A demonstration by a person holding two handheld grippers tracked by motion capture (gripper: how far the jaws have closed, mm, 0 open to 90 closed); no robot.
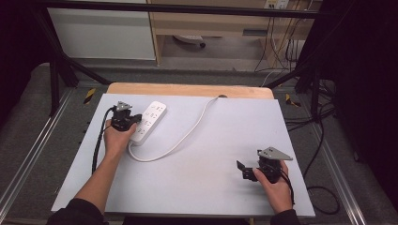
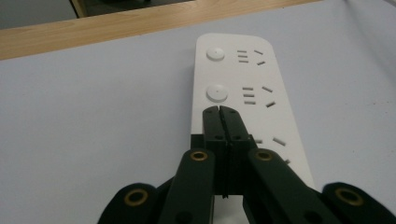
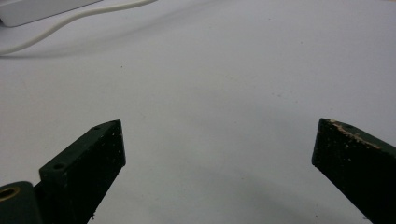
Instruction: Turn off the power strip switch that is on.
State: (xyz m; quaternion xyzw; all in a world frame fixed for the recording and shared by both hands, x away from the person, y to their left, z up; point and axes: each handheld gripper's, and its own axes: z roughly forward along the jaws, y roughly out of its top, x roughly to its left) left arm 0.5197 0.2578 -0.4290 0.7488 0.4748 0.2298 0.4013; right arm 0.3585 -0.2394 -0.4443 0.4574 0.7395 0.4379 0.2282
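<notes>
A white power strip [image 1: 150, 120] lies on the white tabletop at the back left, its cable [image 1: 184, 135] looping to the back edge. My left gripper [image 1: 133, 123] is shut with nothing between its jaws. In the left gripper view its tips [image 2: 219, 110] sit over the power strip [image 2: 243, 74], just short of the second round button [image 2: 217, 93]; whether they touch it I cannot tell. My right gripper [image 1: 244, 169] rests low over bare table at the front right. In the right gripper view the right gripper [image 3: 218, 135] is wide open and empty.
The white board [image 1: 211, 154] covers a wooden table whose edge [image 1: 187, 89] shows at the back. A black frame, floor cables and a cabinet surround it. The strip's end [image 3: 28, 10] and cable [image 3: 70, 21] lie far from my right gripper.
</notes>
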